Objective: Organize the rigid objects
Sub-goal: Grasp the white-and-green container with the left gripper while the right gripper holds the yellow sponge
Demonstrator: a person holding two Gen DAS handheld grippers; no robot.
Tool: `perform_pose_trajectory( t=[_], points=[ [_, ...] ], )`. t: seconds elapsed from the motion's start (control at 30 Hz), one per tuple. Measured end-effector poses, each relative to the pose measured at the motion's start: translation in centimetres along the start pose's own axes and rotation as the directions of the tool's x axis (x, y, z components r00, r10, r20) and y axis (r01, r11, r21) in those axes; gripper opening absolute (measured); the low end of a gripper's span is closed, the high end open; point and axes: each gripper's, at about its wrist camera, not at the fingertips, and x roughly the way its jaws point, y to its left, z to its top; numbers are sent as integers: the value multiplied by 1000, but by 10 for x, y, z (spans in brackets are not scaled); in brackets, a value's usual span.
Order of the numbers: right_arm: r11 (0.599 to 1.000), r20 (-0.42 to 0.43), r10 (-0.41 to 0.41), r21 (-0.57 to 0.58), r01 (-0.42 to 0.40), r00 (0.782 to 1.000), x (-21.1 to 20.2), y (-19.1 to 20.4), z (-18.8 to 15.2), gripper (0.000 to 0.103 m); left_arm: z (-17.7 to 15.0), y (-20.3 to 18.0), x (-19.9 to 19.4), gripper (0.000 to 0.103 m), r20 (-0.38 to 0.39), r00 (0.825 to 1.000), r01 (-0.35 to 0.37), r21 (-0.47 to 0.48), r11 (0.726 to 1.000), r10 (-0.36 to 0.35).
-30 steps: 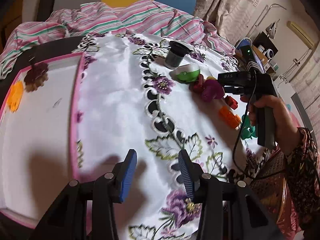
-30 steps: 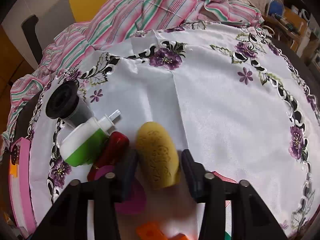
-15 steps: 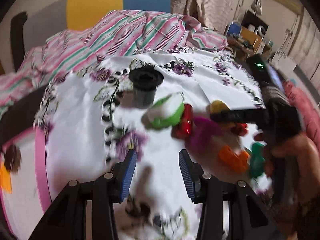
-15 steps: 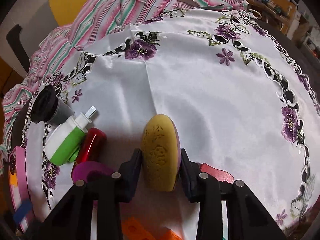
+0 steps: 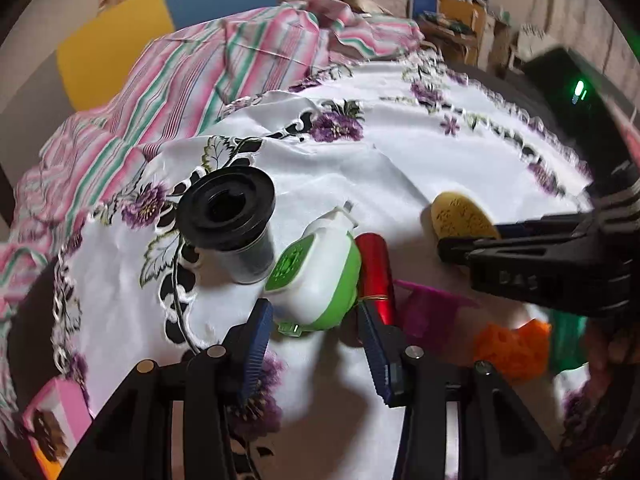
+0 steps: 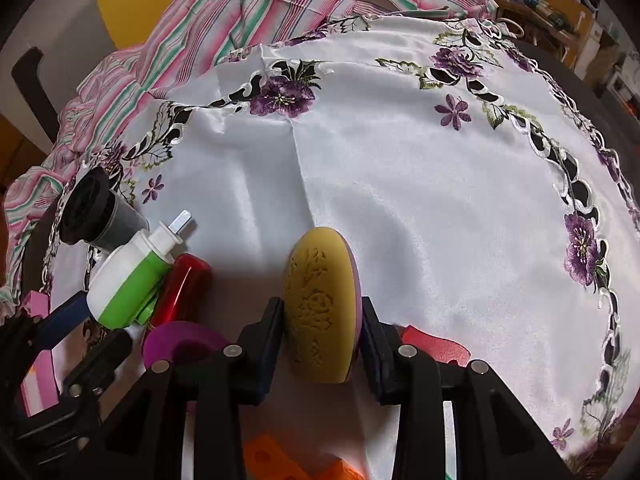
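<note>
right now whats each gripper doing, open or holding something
Left gripper: open, pads on either side of the green and white bottle, not pressing it.
Right gripper: shut on the yellow oval block, held on edge.

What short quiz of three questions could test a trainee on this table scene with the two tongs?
1. True or false: the right tongs are shut on the yellow oval piece.
2. Which thing lies between the fingers of the left tongs? A) black cup B) white and green bottle C) orange block
3. What touches the bottle on the side away from the cup?

Key: 1 true. 2 B; the pads are not pressing it. 3 The red cylinder.
</note>
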Motion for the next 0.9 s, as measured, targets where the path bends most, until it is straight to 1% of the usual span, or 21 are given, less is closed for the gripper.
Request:
perform_pose_trajectory(
  t=[0.03, 0.2, 0.27, 0.3, 0.33, 0.37, 0.47, 0.5, 0.57, 0.6, 0.67, 0.7, 0.73, 0.77, 0.8, 0.87, 0.9],
  points=[
    [1000, -1, 4, 4, -4, 1000, 0, -1, 0, 37, 2, -1, 4, 45, -7, 1000, -11, 13, 1000, 11],
    [1000, 0, 6, 7, -6, 1000, -1, -1, -1, 37, 4, -5, 15, 45, -20, 1000, -1, 17, 1000, 1],
    [1000, 1, 4, 5, -4, 1000, -1, -1, -2, 37, 2, -9, 18, 40, -21, 1000, -17, 32, 999, 17],
    [1000, 2, 5, 5, -5, 1000, 0, -1, -2, 37, 1, -11, 18, 32, -10, 1000, -22, 41, 999, 23],
    [1000, 2, 6, 5, -6, 1000, 0, -1, -2, 37, 0, -13, 17, 23, -2, 1000, -25, 45, 999, 25],
    [1000, 2, 8, 6, -8, 1000, 0, -1, -2, 37, -3, -13, 17, 20, 3, 1000, -18, 39, 999, 18],
    [1000, 3, 9, 7, -9, 1000, 0, -1, -2, 37, -9, -9, 15, 18, 8, 1000, 18, 3, 1000, -18],
    [1000, 3, 10, 7, -10, 1000, 0, -1, -2, 37, -10, -8, 15, 18, 10, 1000, 18, 0, 1000, -18],
    [1000, 3, 11, 9, -11, 1000, 0, -2, -2, 37, -15, -9, 10, 18, 19, 1000, 21, 3, 1000, -21],
    [1000, 2, 12, 12, -12, 1000, 0, -2, -1, 37, -16, -11, 5, 18, 39, 999, 31, 19, 999, -32],
    [1000, 1, 19, 24, -19, 1000, 0, -3, -1, 37, -15, -17, -4, 31, 78, 997, 17, 53, 998, -21],
    [999, 1, 24, 31, -24, 1000, -1, -4, -1, 37, -12, -19, -7, 39, 90, 996, -2, 64, 998, -4],
    [999, 2, 30, 38, -30, 1000, -1, -5, 0, 37, -9, -21, -9, 41, 93, 996, -16, 71, 997, 10],
    [998, 2, 34, 44, -34, 999, -2, -6, -1, 37, -4, -24, -9, 41, 94, 995, -41, 85, 996, 33],
    [998, 2, 37, 47, -37, 999, -2, -6, -1, 37, 0, -26, -8, 41, 92, 995, -51, 94, 994, 42],
    [998, 2, 42, 53, -42, 999, -2, -7, -1, 37, 9, -29, -5, 42, 75, 997, -37, 105, 994, 30],
    [997, 2, 45, 58, -45, 999, -2, -8, -1, 37, 14, -30, -2, 43, 57, 998, -10, 98, 995, 4]
  ],
)
